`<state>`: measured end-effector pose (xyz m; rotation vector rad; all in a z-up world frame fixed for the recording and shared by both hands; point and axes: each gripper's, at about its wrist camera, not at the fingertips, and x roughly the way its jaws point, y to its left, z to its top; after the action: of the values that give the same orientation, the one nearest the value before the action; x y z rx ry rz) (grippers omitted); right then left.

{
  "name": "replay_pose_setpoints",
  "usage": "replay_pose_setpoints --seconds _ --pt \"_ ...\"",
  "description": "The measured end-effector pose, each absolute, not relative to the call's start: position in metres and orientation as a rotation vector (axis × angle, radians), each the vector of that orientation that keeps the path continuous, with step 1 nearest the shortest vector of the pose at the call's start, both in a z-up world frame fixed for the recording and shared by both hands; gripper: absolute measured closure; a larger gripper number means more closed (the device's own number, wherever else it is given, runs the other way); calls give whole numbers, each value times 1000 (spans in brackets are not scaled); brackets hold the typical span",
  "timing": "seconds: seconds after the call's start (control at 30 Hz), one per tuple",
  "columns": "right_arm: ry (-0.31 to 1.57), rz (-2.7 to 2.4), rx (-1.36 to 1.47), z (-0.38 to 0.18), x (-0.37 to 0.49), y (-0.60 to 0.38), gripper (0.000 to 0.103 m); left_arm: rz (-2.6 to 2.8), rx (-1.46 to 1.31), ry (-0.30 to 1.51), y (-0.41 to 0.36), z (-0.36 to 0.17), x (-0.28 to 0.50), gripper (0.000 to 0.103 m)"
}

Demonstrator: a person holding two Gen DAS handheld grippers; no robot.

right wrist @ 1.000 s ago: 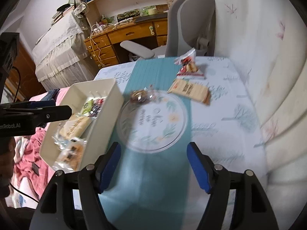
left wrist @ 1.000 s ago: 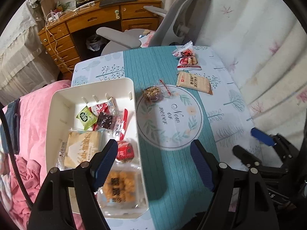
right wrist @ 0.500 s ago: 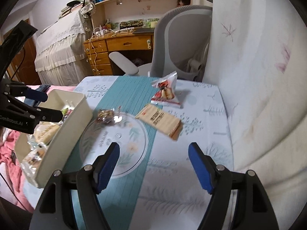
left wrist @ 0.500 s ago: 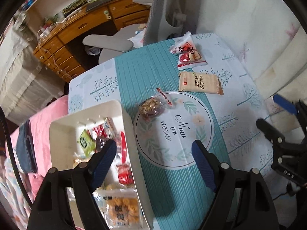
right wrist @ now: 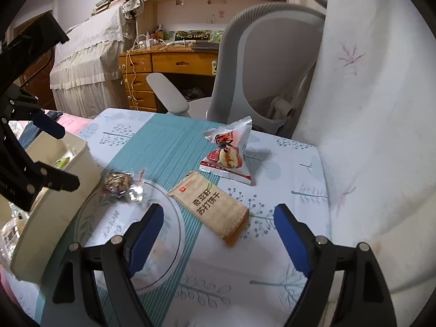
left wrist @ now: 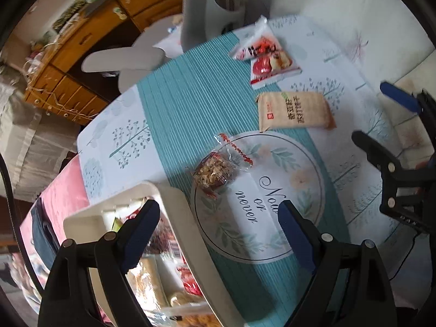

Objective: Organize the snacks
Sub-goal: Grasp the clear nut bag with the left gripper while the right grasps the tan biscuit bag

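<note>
Three snacks lie loose on the table: a clear-wrapped nut bar (left wrist: 216, 170) (right wrist: 120, 182), a tan cracker pack (left wrist: 294, 110) (right wrist: 211, 205) and a red-and-white bag (left wrist: 268, 55) (right wrist: 230, 151). A white bin (left wrist: 179, 218) (right wrist: 54, 199) at the left holds several snacks. My left gripper (left wrist: 218, 234) is open and empty above the bin's right wall, just short of the nut bar. My right gripper (right wrist: 218, 234) is open and empty, hovering close before the cracker pack; it also shows in the left wrist view (left wrist: 381, 117).
The table carries a teal runner with a round printed mat (left wrist: 272, 190). A grey office chair (right wrist: 261, 62) stands at the far edge. A white curtain (right wrist: 368, 109) hangs along the right side. A wooden desk (right wrist: 169, 65) stands behind.
Both grippers have moved forward over the table. The left one went from above the bin toward the nut bar. The right one closed in on the cracker pack. Both stayed open.
</note>
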<state>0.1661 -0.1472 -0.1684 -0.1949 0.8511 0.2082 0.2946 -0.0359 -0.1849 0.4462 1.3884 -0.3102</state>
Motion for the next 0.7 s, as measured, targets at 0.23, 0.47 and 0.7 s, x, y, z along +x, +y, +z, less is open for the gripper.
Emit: replay_pose_setpoints --seconds 0.23,0.47,0.7 --pt "850 249 -249 -200 194 -139 19 -393 559 1462 -51 -219 321 15" --pt "886 265 -310 -236 214 -133 19 -409 636 1540 -65 -258 339 15" --pt "923 279 -322 -255 227 -134 19 -409 719 1580 -73 -283 343 19"
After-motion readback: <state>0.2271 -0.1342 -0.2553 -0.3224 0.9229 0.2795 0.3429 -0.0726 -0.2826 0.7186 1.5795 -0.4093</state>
